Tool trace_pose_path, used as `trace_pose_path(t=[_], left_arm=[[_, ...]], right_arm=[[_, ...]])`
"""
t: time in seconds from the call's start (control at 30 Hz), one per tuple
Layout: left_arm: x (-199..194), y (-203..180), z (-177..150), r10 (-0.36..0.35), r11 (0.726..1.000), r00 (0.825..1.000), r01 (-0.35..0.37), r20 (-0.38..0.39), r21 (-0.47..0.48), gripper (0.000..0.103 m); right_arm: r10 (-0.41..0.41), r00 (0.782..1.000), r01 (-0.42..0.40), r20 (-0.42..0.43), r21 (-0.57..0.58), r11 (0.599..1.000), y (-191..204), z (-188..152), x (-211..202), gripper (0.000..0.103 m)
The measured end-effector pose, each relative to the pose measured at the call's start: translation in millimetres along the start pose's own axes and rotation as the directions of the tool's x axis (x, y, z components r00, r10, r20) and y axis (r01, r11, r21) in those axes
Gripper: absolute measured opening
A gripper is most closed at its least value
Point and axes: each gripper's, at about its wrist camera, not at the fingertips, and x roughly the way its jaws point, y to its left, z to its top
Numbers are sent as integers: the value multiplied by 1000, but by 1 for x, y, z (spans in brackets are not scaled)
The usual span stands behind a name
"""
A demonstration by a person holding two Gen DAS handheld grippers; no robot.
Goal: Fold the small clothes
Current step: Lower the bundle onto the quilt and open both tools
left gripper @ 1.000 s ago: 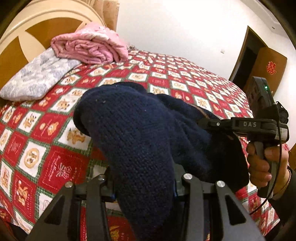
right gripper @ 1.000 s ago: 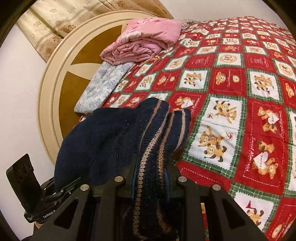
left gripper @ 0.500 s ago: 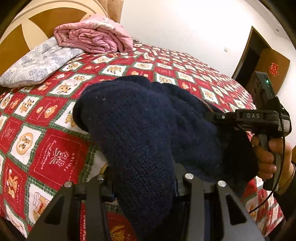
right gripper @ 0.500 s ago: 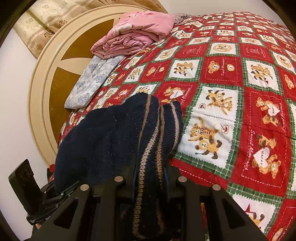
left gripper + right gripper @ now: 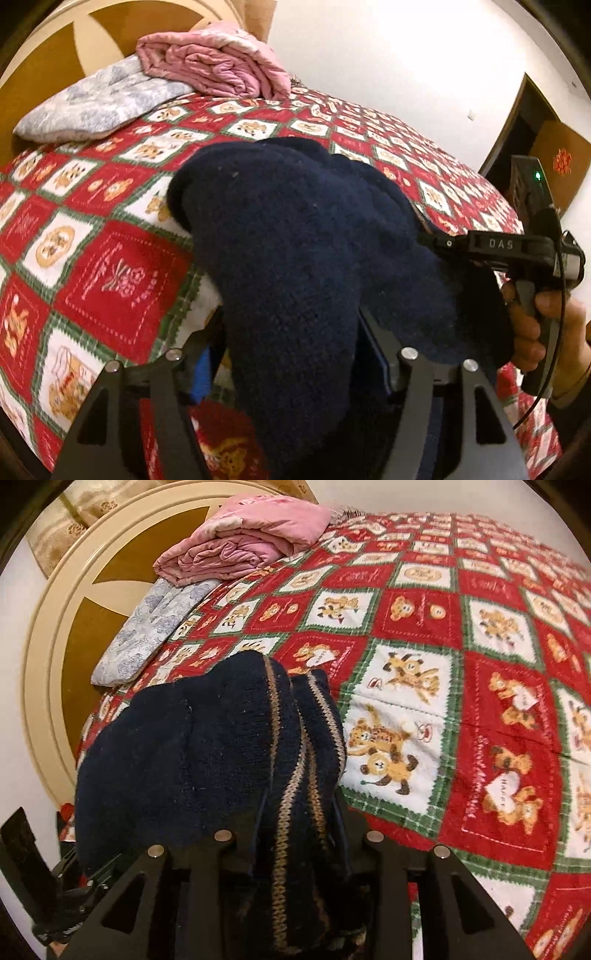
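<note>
A navy knit sweater (image 5: 288, 240) lies bunched on the red patchwork bedspread (image 5: 92, 240) near its front edge. My left gripper (image 5: 291, 354) straddles one thick fold. Its jaws are opening, and a gap shows between the blue left pad (image 5: 201, 373) and the knit. In the right wrist view the sweater (image 5: 184, 757) shows a tan-striped hem (image 5: 295, 775). That hem fills the space between the fingers of my right gripper (image 5: 299, 823), whose jaws are starting to open with the knit still against both. A hand (image 5: 532, 332) holds that gripper's handle at the right.
A folded pink quilt (image 5: 214, 62) rests on a grey pillow (image 5: 99, 103) by the round headboard (image 5: 55, 646) at the far end. The bedspread (image 5: 480, 701) stretches bare to the right. A dark doorway (image 5: 517, 122) opens in the far wall.
Both grippers and the sweater have sunk toward the bed. The left jaws have spread apart and uncovered the blue pad. The right jaws stand slightly wider around the striped hem.
</note>
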Motion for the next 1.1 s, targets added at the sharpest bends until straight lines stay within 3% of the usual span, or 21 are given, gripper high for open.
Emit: trace_pose_path(t=[0.13,0.27,0.5,0.7,0.83,1.1], left_arm=[[-7,0,-9,8,1000,1000,-8,-3,-2,76],[-9,1,-12,9,1000,1000,-9,-5,-21,76],[-22,-4,-18,46,999,999,-46,-5,2,76],[-69,-18,-28,78,995,994,-82,71,54,76],[-112,-27,-38,77,993,986,-89,148,75,85],[-179,-48,-51,47,991,964,-78,260,109,90]], right_arm=[[-45,999,45,3,-1,999,0,-2,-2,50],[-47,999,47,1,50,998,-8,-2,-8,55],[-135,989,134,60,22,991,3,-19,-46,62],[-234,950,248,205,-46,968,32,-57,-117,62],[-237,919,262,314,-41,964,53,-91,-166,72],[-212,876,265,434,-64,962,93,-151,-236,73]])
